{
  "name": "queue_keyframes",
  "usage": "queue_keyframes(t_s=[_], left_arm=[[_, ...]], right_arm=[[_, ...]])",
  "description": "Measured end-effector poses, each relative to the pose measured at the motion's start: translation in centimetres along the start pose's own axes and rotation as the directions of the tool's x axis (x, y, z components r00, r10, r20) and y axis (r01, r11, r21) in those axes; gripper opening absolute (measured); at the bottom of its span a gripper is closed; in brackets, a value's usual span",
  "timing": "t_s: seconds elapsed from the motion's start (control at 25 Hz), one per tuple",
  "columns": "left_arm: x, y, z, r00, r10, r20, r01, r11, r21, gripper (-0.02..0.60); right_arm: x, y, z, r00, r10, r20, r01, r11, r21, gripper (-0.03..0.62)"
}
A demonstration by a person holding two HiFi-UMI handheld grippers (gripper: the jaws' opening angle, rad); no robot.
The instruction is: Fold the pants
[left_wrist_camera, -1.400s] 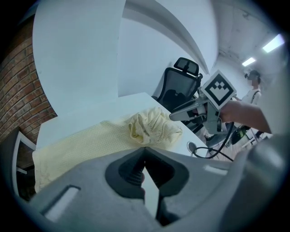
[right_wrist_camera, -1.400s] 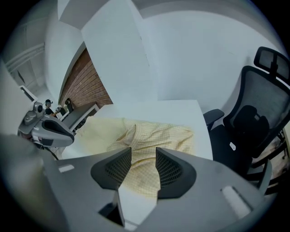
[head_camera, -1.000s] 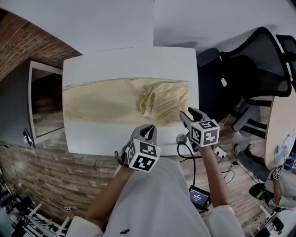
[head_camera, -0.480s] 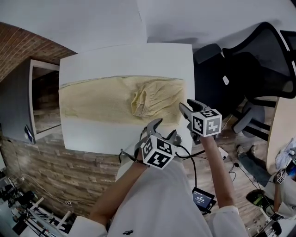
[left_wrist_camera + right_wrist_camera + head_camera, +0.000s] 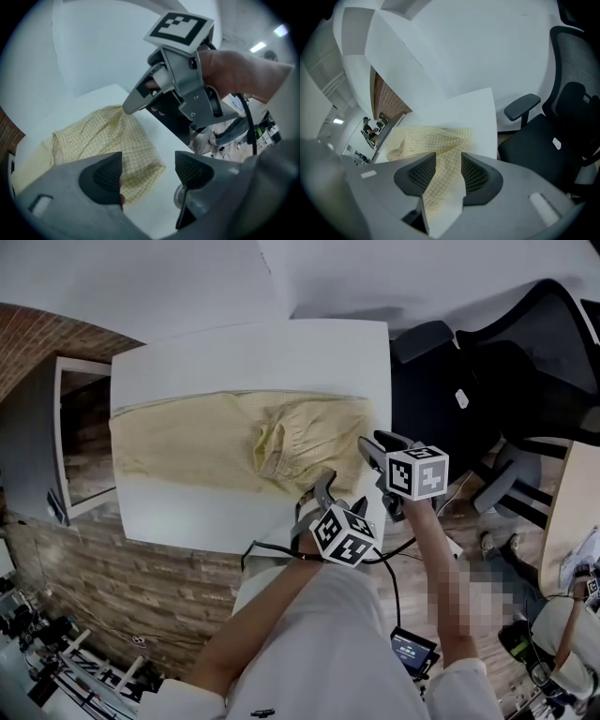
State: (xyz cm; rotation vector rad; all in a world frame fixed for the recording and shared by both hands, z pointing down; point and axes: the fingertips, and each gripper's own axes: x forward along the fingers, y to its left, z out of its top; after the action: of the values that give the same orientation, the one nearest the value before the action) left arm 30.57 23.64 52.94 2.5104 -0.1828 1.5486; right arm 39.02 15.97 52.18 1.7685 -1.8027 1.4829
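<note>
My right gripper [image 5: 448, 169] pinching a corner of the yellow checked pants [image 5: 206, 451], my left gripper [image 5: 147, 173] just opened wide with nothing in it, pants spread on the white table [image 5: 244, 352], black office chair [image 5: 525, 362] beside it, brick wall [image 5: 28, 334] nearby

The left gripper [image 5: 147, 171] points steeply down. Its jaws have just been opening and stand wide apart with nothing pinched between them (cloth shows only beyond the gap). The right gripper [image 5: 448, 169], close beside it, slopes downward with its jaws clamped on a fold of the yellow checked pants [image 5: 440, 140].
</note>
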Motion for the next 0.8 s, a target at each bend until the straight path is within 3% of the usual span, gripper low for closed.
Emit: queue_keyframes(t_s=[0.24, 0.48, 0.56, 0.68, 0.8], left_arm=[[3.3, -0.1, -2.1, 0.995, 0.049, -0.085, -0.049, 0.999, 0.005, 0.356], [3.7, 1.0, -2.7, 0.988, 0.132, -0.08, -0.134, 0.991, -0.012, 0.265], [3.5, 1.3, -2.7, 0.985, 0.151, -0.077, -0.153, 0.988, -0.014, 0.203], [3.1, 1.6, -2.8, 0.984, 0.159, -0.077, -0.161, 0.987, -0.026, 0.139], [2.4, 1.6, -2.9, 0.985, 0.158, -0.068, -0.161, 0.986, -0.04, 0.112]], right_arm=[[1.0, -0.9, 0.1, 1.0, 0.019, -0.014, -0.019, 1.0, -0.002, 0.178], [2.5, -1.1, 0.7, 0.998, 0.053, -0.019, -0.052, 0.998, 0.029, 0.209], [2.9, -1.3, 0.9, 0.998, 0.06, -0.022, -0.058, 0.997, 0.054, 0.226], [3.4, -1.5, 0.9, 0.997, 0.073, -0.032, -0.069, 0.994, 0.09, 0.23], [4.0, -0.9, 0.5, 0.994, 0.096, -0.057, -0.089, 0.989, 0.117, 0.229]])
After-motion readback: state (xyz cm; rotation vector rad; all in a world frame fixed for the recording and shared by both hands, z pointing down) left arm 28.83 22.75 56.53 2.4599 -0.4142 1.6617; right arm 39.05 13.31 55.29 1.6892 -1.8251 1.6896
